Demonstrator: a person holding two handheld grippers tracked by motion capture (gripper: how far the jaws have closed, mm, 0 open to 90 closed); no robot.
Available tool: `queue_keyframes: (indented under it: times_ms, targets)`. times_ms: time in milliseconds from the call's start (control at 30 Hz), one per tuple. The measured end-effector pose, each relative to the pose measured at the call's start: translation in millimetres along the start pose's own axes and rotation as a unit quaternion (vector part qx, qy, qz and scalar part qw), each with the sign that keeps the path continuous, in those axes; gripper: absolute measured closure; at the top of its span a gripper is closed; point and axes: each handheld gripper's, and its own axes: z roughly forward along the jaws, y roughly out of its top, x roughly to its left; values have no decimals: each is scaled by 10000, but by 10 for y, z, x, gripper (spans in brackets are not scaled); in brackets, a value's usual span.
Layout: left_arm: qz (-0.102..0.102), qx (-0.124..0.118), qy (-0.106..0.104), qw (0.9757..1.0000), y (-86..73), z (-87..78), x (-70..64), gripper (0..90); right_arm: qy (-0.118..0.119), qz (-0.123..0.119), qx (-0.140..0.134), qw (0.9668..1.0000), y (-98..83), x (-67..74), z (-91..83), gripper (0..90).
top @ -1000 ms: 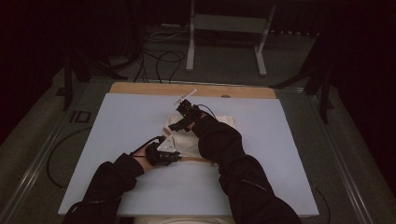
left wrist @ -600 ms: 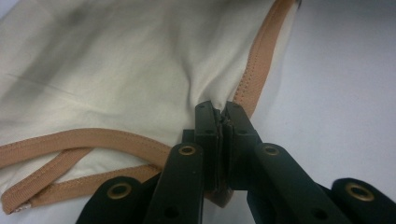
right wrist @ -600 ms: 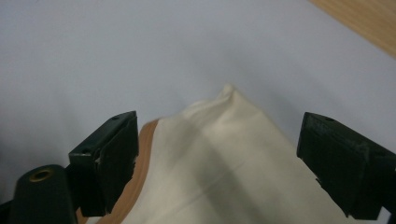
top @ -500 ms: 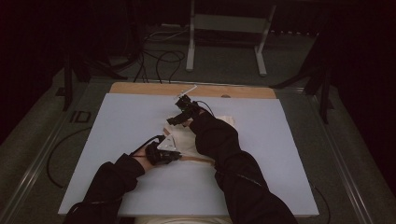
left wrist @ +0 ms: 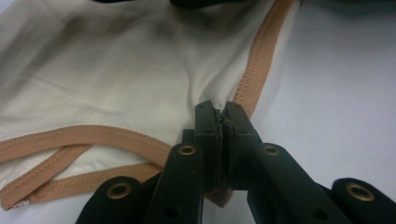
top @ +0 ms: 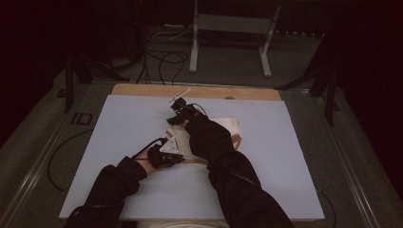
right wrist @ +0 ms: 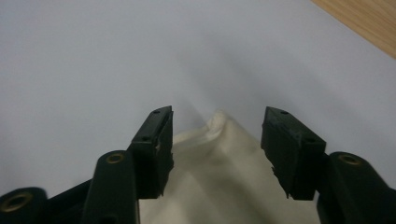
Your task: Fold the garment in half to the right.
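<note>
left claw (left wrist: 219, 122) pinching cloth (left wrist: 116, 79) trim | right claw (right wrist: 215, 140) closing, spread astride far corner | I'm seating pads deep before lifting

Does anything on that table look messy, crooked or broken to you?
Nothing looks broken or spilled. The cream cloth lies rumpled on the pale blue table, its tan-trimmed edge pinched in the left gripper. A corner of it bunches up into a peak between the right gripper's jaws, which have just been closing but do not press it yet.
</note>
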Motion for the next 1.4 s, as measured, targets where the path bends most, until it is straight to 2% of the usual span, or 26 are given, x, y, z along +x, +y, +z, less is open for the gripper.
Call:
queue_keyframes:
  times_ms: [133,267,333,533,867,1067,1400]
  targets:
    - [-6,-22,28,10000,0,-5,-5,863,-67,-3,85,9999,5,-5,68,463]
    - [-35,-34,16,10000,-5,-7,1,863,-130,-128,127,9998,-7,-10,115,514]
    - [-35,-19,19,10000,-7,1,1,864,-126,-79,126,9998,-6,-3,134,515]
    - [-54,-13,3,10000,-11,-4,4,864,-150,-333,283,9989,-5,59,191,580]
    - [-69,5,-12,10000,-9,-2,9,864,-276,-515,446,9973,23,65,173,866]
    - [-92,-15,-36,9999,-3,-12,13,865,-276,-519,413,9974,51,61,103,889]
    - [39,-25,10,10000,30,-52,-6,868,-320,-541,224,9978,87,46,-99,891]
